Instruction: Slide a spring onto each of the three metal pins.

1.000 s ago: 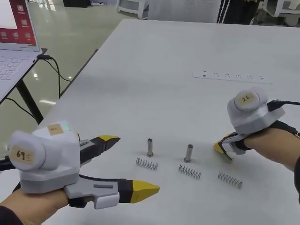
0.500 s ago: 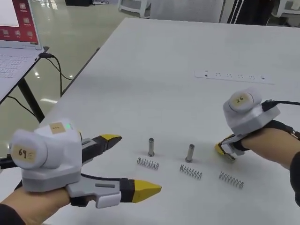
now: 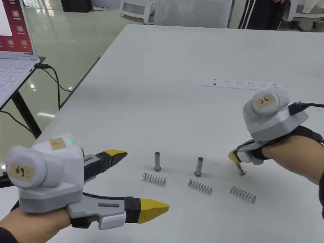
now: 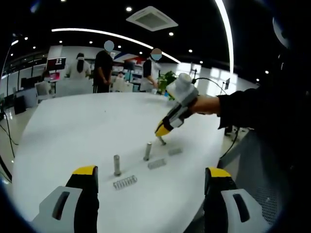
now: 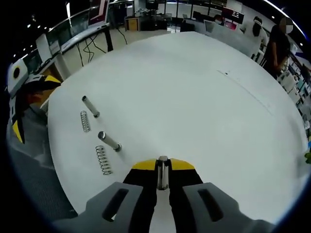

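Note:
Two metal pins stand upright on the white table, the left pin (image 3: 157, 161) and the middle pin (image 3: 199, 166). A third pin (image 3: 241, 168) is pinched in my right gripper (image 3: 234, 157), tilted, with its lower end at the table. Its tip shows between the shut yellow jaws as the held pin (image 5: 163, 177). Three springs lie flat in front of the pins: the left spring (image 3: 154, 179), the middle spring (image 3: 200, 187) and the right spring (image 3: 243, 194). My left gripper (image 3: 135, 179) hovers open at the near left, nothing between its fingers and well short of the left pin (image 4: 117, 165).
A white power strip (image 3: 239, 84) lies across the table further back. A laptop (image 3: 12, 50) sits on a stand off the table's left edge, with cables hanging. People stand far behind the table in the left gripper view.
The head camera has shifted a little. Both grippers, the pins and the springs keep about the same places, and the right gripper stays shut on the third pin.

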A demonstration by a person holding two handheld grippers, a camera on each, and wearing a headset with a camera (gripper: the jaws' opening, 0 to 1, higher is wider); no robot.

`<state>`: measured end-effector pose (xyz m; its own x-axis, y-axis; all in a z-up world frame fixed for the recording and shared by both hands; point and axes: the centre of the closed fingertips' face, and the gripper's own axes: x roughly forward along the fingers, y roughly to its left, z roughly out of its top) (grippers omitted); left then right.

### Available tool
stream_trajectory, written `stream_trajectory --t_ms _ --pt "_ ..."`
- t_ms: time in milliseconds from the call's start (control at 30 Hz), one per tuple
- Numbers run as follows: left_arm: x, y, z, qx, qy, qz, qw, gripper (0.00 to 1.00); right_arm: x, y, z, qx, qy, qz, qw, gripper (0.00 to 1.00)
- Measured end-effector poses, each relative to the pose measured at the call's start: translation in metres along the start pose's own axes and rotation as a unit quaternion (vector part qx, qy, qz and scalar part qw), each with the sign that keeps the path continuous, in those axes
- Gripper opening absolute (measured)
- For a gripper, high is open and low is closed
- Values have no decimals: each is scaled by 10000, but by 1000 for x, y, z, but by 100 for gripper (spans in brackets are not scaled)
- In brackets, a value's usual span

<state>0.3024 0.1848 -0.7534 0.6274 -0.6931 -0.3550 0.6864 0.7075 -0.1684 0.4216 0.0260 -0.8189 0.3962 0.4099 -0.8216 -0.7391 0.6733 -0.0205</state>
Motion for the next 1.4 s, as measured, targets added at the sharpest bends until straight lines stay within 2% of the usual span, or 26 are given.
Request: stream_trajectory --t_ms 300,367,500,700,933,1400 --pt "0 0 -2 25 71 -6 10000 87 -12 1 -11 225 -258 46 9994 4" --pt "-1 0 -3 22 77 7 10000 87 -13 2 -11 188 -411 53 9990 4" --pt "-1 2 -5 9 118 11 9999 87 -16 1 -13 348 -496 74 9981 4" --pt "-1 3 -6 14 128 9 9999 87 -17 3 -14 365 -610 75 9974 4" --pt "1 1 -7 30 163 -35 9999 87 -14 -1 -13 408 -617 97 9972 4" --pt "0 -1 -6 86 160 -2 9998 87 -19 2 -22 227 -704 70 9972 5"
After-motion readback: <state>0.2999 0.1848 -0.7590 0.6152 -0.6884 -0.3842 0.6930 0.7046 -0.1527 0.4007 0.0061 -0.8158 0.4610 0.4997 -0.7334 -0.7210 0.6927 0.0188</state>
